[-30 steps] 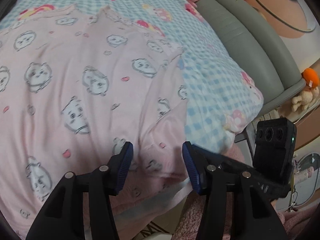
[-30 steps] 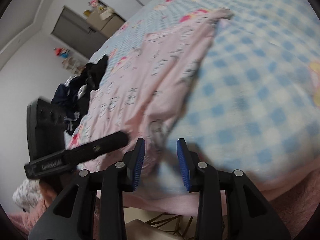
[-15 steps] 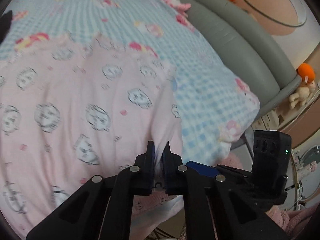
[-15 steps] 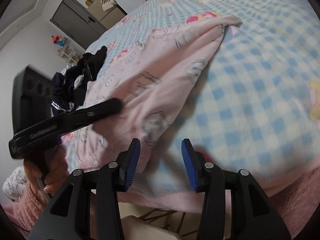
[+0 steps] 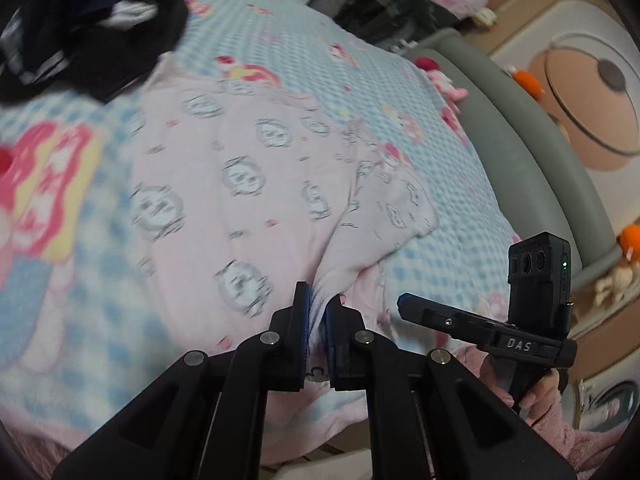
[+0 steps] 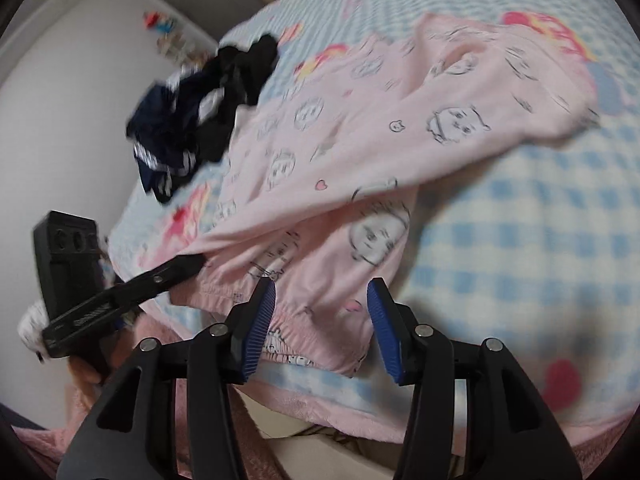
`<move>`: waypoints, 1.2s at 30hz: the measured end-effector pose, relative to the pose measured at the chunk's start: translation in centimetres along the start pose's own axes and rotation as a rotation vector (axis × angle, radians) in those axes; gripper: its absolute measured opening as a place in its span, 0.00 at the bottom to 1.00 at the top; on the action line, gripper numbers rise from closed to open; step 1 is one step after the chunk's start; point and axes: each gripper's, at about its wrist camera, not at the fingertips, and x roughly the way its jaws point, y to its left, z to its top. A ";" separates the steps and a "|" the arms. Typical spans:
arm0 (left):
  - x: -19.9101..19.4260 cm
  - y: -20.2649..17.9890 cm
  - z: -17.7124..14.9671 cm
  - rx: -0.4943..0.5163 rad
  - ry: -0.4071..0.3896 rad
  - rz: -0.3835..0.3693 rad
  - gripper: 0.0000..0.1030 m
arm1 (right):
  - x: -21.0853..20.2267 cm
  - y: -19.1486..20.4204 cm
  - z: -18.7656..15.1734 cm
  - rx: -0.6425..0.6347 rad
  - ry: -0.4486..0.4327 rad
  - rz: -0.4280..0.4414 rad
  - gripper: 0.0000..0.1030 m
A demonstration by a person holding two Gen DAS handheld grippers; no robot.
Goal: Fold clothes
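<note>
Left wrist view: clamped now on a pinch of the pink pyjama trousers [image 5: 248, 200] where a second ago wide apart; left gripper [image 5: 317, 312] lifted, drawing the near leg up off the bed's [image 5: 460, 264] near edge toward the middle. Soft fleecy knit, printed with little faces, ridged where gathered. Dark clothes pile [image 5: 92, 32] at the far-left corner.

Right wrist view: spread wider than before, right gripper [image 6: 322, 322] holding nothing, poised over the elasticated waistband [image 6: 312, 316] at the near edge. Probably next grasp.
</note>
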 end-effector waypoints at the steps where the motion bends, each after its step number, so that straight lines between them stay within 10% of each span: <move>1: 0.1 0.4 -0.6 -0.019 0.004 -0.007 0.07 | 0.5 0.3 -0.2 -0.014 0.008 -0.012 0.48; 23: 1.8 4.7 -4.3 -0.170 0.076 0.058 0.11 | 2.6 -2.6 -3.4 0.005 0.042 -0.088 0.46; 36: 0.7 3.7 -3.8 -0.064 0.037 0.146 0.30 | 2.1 -2.0 -2.8 -0.018 -0.002 -0.148 0.42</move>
